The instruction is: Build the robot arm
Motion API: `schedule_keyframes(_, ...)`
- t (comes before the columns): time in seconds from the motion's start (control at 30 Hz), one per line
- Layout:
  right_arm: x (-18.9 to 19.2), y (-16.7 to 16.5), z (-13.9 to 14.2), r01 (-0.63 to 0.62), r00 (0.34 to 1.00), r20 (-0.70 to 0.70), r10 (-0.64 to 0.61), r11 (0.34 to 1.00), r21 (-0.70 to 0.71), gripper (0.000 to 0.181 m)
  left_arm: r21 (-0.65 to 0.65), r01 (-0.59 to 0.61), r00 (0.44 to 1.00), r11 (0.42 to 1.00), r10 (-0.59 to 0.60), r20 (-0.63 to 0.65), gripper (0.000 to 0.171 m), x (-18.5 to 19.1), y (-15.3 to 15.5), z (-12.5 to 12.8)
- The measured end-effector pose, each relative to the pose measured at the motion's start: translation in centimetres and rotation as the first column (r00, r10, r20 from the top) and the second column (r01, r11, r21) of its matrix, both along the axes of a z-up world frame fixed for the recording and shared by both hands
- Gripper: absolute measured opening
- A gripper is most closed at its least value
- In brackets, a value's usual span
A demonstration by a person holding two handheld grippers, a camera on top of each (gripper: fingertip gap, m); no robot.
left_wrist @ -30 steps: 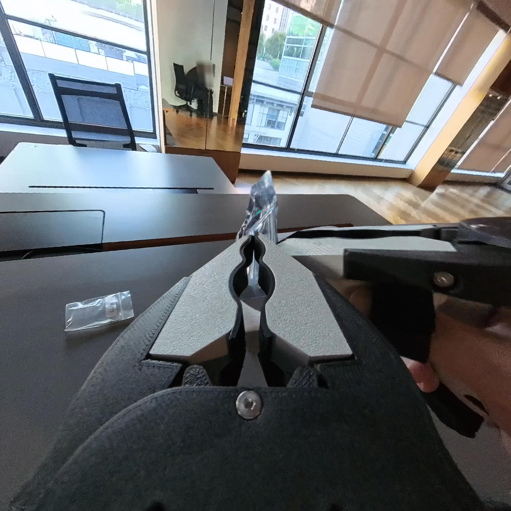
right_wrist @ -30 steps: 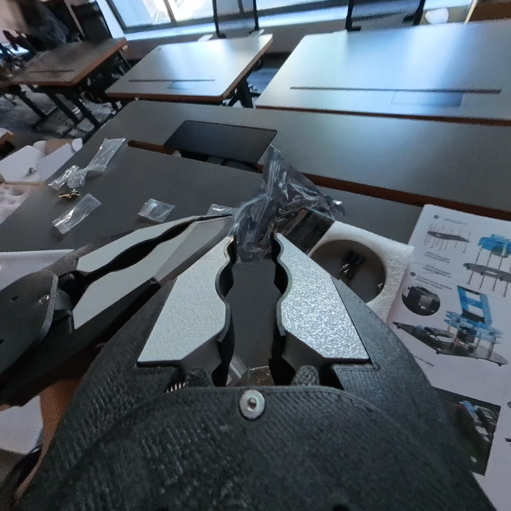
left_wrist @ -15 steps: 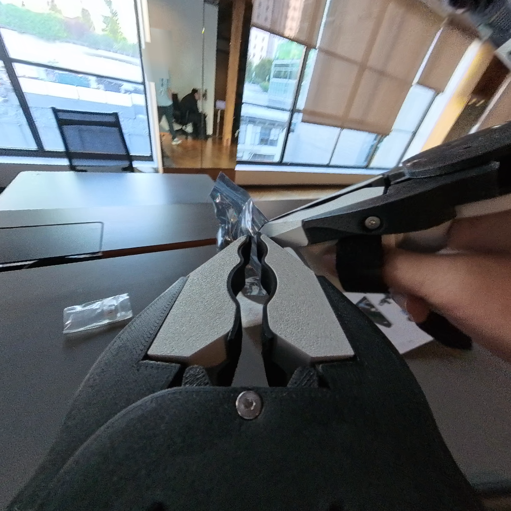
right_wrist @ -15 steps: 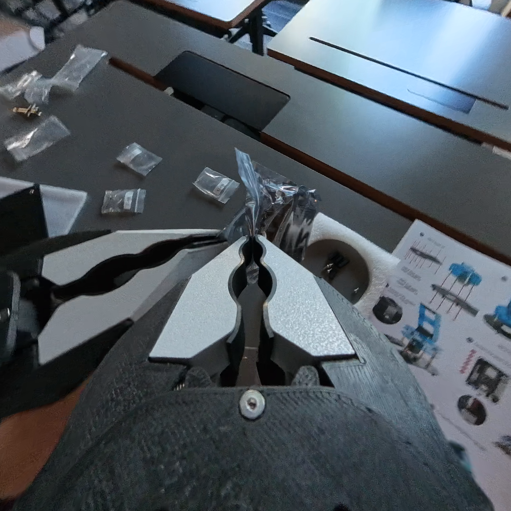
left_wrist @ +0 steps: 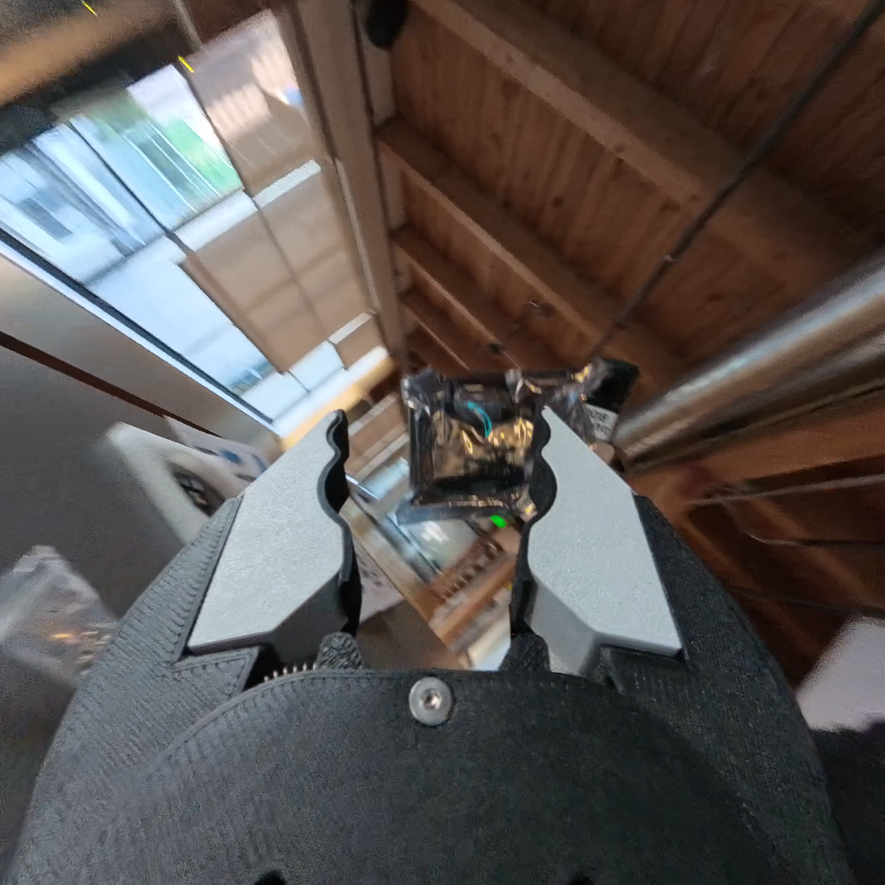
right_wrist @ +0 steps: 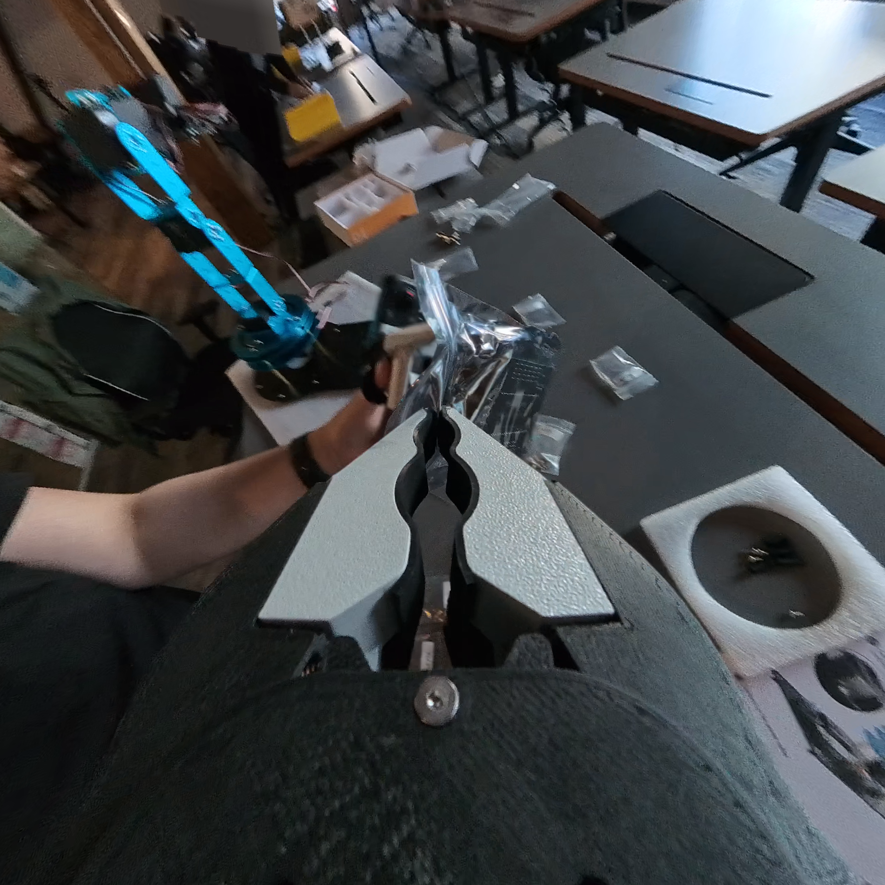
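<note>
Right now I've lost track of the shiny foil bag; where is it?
Right wrist view: foil bag pinched at the right gripper tips, above the dark table.

A big dark table (right_wrist: 709, 431) holds many small things. Little clear plastic bags (right_wrist: 622, 378) lie here and there on its top, some near the middle and some at the far end. A white foam block (right_wrist: 680, 527) with a round hole sits on the near right, and tiny screws (right_wrist: 766, 558) lie in the hole. A paper sheet with pictures (right_wrist: 843, 718) lies just beside the foam, nearer still. On the left side stands a blue machine (right_wrist: 268, 330) on a white sheet.
</note>
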State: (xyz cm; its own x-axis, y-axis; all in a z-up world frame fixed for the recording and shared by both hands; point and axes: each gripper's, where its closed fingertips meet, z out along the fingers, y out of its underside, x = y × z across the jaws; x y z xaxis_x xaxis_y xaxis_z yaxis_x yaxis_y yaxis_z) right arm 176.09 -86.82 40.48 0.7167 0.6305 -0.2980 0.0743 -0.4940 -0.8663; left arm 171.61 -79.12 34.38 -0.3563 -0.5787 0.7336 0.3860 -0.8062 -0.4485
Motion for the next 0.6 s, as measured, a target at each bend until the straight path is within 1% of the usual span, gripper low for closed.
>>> schedule_keyframes(0.07,-0.3,-0.7,1.1,-0.032,0.997,-0.065,0.033,0.999,0.017,0.000,0.007,0.109,0.994,0.994,-0.109,0.009,0.075,1.4,-1.9,-0.1)
schedule_keyframes(0.13,-0.3,-1.3,2.1,-0.057,0.990,-0.130,0.061,0.998,0.031,0.000,0.012,0.179,0.982,0.984,-0.180,0.060,0.064,2.0,-3.0,0.5)
schedule_keyframes(0.2,-0.2,-2.0,3.0,-0.088,0.974,-0.207,0.094,0.995,0.040,0.000,-0.006,0.217,0.972,0.976,-0.216,0.090,0.068,2.8,-3.3,0.8)
schedule_keyframes(0.27,0.2,-2.6,3.7,-0.112,0.953,-0.278,0.120,0.993,0.043,0.000,-0.012,0.236,0.967,0.972,-0.233,0.105,0.078,3.6,-3.5,0.9)
schedule_keyframes(0.33,0.6,-3.3,4.0,-0.140,0.931,-0.335,0.145,0.989,0.039,0.000,-0.001,0.299,0.942,0.954,-0.296,0.158,0.079,4.3,-4.5,1.6)
schedule_keyframes(0.37,1.0,-3.4,3.9,-0.136,0.925,-0.355,0.139,0.990,0.032,0.000,0.012,0.344,0.918,0.939,-0.339,0.207,0.073,4.4,-5.2,2.2)
schedule_keyframes(0.4,1.6,-3.3,3.7,-0.121,0.922,-0.368,0.121,0.992,0.023,0.000,0.029,0.386,0.889,0.922,-0.380,0.257,0.061,4.4,-5.9,2.9)
schedule_keyframes(0.43,2.2,-3.3,3.4,-0.110,0.918,-0.381,0.108,0.994,0.015,0.000,0.035,0.411,0.870,0.911,-0.403,0.285,0.054,4.5,-6.3,3.3)
schedule_keyframes(0.47,2.8,-3.4,3.1,-0.101,0.914,-0.394,0.096,0.995,0.008,0.000,0.036,0.416,0.866,0.908,-0.408,0.288,0.048,4.8,-6.4,3.4)
schedule_keyframes(0.5,3.5,-3.5,3.0,-0.089,0.907,-0.413,0.083,0.996,0.006,0.000,0.039,0.410,0.875,0.911,-0.405,0.265,0.041,5.2,-6.6,3.2)
schedule_keyframes(0.53,4.1,-3.6,3.0,-0.079,0.895,-0.439,0.074,0.997,0.006,0.000,0.052,0.406,0.880,0.912,-0.406,0.247,0.025,5.2,-6.7,2.9)
schedule_keyframes(0.57,4.7,-3.7,2.7,-0.064,0.892,-0.449,0.055,0.998,-0.003,0.000,0.059,0.403,0.881,0.913,-0.404,0.246,0.019,5.0,-6.7,2.8)
schedule_keyframes(0.6,5.4,-3.6,1.8,-0.036,0.904,-0.427,0.024,0.999,-0.021,0.000,0.045,0.390,0.890,0.920,-0.389,0.239,0.018,4.9,-6.5,2.7)
